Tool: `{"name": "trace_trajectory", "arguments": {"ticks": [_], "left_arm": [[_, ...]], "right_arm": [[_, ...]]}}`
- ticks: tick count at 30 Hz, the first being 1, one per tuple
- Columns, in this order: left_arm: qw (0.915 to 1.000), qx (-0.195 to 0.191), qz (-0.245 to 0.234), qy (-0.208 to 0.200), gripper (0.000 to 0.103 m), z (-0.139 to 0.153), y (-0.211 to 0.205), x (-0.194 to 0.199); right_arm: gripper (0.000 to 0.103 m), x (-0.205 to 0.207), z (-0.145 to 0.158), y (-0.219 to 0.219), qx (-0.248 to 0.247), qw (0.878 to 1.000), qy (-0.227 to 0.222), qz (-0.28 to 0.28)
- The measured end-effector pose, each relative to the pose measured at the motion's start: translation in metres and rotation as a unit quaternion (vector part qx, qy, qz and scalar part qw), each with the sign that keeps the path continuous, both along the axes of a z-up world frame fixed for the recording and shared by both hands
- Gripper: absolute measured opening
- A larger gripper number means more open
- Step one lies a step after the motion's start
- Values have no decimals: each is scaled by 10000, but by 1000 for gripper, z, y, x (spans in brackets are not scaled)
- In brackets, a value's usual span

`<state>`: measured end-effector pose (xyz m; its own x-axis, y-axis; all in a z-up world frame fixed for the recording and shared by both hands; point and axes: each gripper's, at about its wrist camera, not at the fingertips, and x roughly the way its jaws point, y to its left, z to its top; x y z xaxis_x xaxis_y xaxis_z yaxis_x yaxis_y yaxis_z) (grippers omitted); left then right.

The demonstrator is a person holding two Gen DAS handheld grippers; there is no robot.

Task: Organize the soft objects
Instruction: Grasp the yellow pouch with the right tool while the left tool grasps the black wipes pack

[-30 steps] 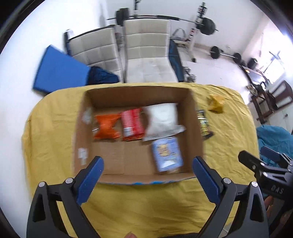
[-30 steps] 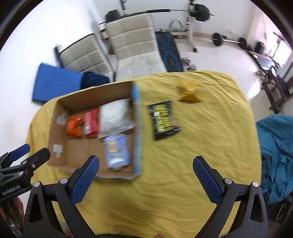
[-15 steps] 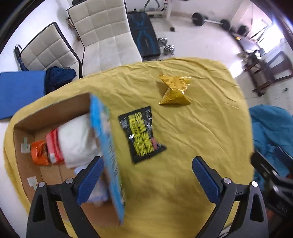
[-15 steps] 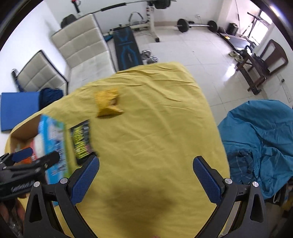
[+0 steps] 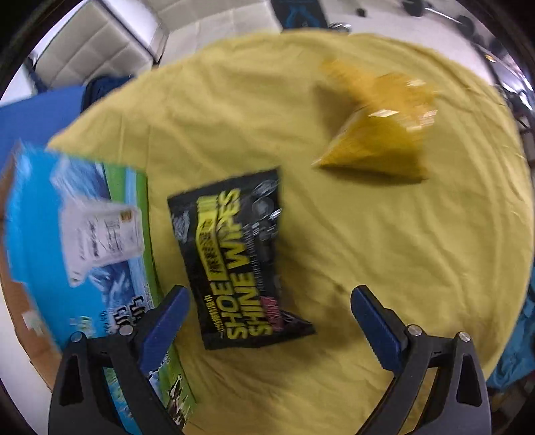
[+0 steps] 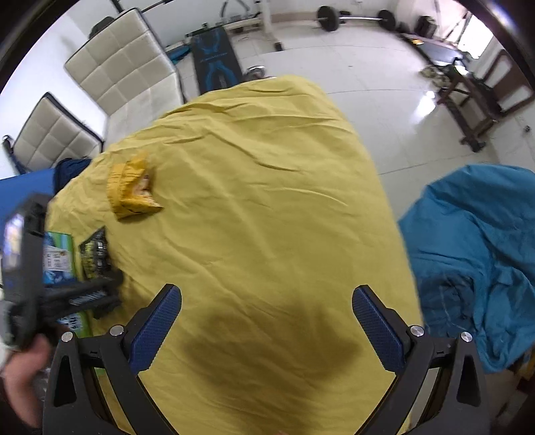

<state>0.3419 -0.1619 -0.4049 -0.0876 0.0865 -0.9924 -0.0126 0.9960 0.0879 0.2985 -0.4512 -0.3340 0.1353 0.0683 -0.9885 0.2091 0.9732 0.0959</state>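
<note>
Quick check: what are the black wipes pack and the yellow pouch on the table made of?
Black wipes pack: looks like glossy plastic film, lying flat with printed lettering. Yellow pouch: likely shiny foil or plastic film, crinkled with bright glints; blur leaves it uncertain.

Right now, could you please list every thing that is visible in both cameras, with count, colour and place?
shoe wipes packet: one, black with yellow letters, flat on the cloth between the left jaws
gold packet: one, yellow-gold, crumpled, on the cloth beyond the wipes
cardboard box: one, blue and green printed outer side, at the left table edge
tablecloth: one, yellow, covers the table
padded chairs: two, cream, behind the table
blue fabric heap: one, teal, right of the table
barbell: one, black, on the floor at the far wall
left gripper: one, black with blue pads, jaws open
right gripper: one, same colours, jaws open over bare cloth
</note>
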Motion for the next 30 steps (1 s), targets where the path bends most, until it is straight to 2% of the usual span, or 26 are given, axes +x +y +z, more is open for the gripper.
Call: {"name": "trace_trajectory", "arguments": {"ticks": [4,12,17,19,22,28,30], "left_arm": [[9993,-164,306,146,99,-18,8,-4],[9962,-431,749,-76,98,-19,14,-7],[9952,-410,881,-99,94,-18,14,-9],[9952,-353,903,-113,89,-19,12,-7],[9948,-265,965,-171,79,-18,21,-7],[9958,-32,854,-334,53,-13,20,-24],[9957,-35,837,-404,52,-9,23,-29]], "right_arm": [[103,38,-10,18,790,9969,26,44],[101,125,-51,80,1220,9913,331,367],[84,156,-85,111,1194,9882,806,519],[81,162,-97,120,1192,9859,998,620],[60,165,-107,136,902,9853,1108,936],[52,158,-102,137,675,9857,1041,1139],[51,152,-101,131,634,9851,1083,1173]]}}
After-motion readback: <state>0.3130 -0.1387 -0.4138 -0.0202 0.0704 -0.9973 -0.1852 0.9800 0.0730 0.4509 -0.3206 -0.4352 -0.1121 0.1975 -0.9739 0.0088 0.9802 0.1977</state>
